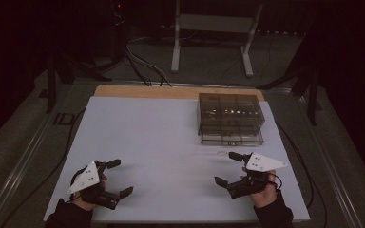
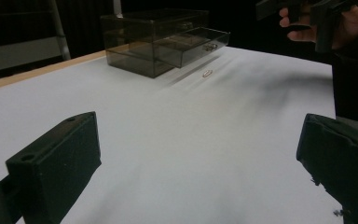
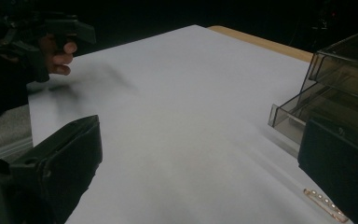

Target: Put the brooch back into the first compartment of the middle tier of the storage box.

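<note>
While both grippers sit low at the near edge of the table, nothing is held yet, so the work looks to be at its very start.

Right gripper (image 1: 229,168): jaws spread wide and empty, resting near the white sheet's near right part, aimed toward the middle of the table.

Left gripper (image 1: 117,176): jaws likewise wide apart with nothing between them, at the near left, well apart from everything else.

Clip (image 3: 326,204): a small rose-coloured metal clip lies flat on the sheet, just beside the right gripper's jaw and a little in front of the box; in the left gripper view it shows far off (image 2: 207,73).

Drawer box (image 1: 230,118): smoky clear plastic, at the far right of the sheet, its lowest drawer (image 3: 303,112) pulled partly out toward the person.

White sheet (image 1: 161,142): covers the table top; a wooden strip shows along its far edge.

Done, as I judge it: the drawer already stands open.

Left to do: probably grasp the clip, carry it to the open drawer, drop it in, and perhaps push the drawer shut.
</note>
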`<state>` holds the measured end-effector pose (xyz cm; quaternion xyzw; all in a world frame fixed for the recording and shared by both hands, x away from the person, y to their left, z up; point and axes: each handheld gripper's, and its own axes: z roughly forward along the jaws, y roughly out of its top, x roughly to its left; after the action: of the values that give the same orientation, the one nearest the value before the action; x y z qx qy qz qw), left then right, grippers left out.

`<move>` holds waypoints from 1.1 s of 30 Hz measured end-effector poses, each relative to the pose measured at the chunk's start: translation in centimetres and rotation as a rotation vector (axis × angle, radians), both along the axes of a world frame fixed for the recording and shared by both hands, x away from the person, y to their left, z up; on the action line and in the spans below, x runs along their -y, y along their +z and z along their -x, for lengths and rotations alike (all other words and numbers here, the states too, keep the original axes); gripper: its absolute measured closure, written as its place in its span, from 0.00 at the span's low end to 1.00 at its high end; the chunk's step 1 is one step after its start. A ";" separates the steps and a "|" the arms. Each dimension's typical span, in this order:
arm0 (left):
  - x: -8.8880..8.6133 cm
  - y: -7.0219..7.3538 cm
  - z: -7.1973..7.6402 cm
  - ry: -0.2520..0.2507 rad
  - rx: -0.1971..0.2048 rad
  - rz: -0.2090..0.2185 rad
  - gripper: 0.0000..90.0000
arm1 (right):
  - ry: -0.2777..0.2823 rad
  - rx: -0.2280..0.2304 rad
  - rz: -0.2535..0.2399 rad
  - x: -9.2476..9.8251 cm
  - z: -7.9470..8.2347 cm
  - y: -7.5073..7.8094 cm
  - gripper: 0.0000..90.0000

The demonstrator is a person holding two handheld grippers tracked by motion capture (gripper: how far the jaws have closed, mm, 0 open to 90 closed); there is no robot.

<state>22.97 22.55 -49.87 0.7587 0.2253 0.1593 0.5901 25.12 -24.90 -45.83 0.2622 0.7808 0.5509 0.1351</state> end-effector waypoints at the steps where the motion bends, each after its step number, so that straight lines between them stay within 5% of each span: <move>1: 0.0 0.0 0.0 -0.001 0.002 -0.002 0.00 | -0.001 0.002 -0.002 0.0 -0.1 0.0 0.00; 14: 0.0 0.1 0.1 -0.006 0.004 0.001 0.00 | -0.063 0.023 0.016 -0.1 -1.5 0.0 0.00; 33: 0.2 0.2 0.2 -0.013 0.008 -0.001 0.00 | -0.183 -0.058 0.088 -0.4 -3.6 -2.6 0.00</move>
<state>22.81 22.35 -49.71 0.7598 0.2179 0.1586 0.5916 28.68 -24.47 -48.46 0.3419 0.7807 0.4935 0.1737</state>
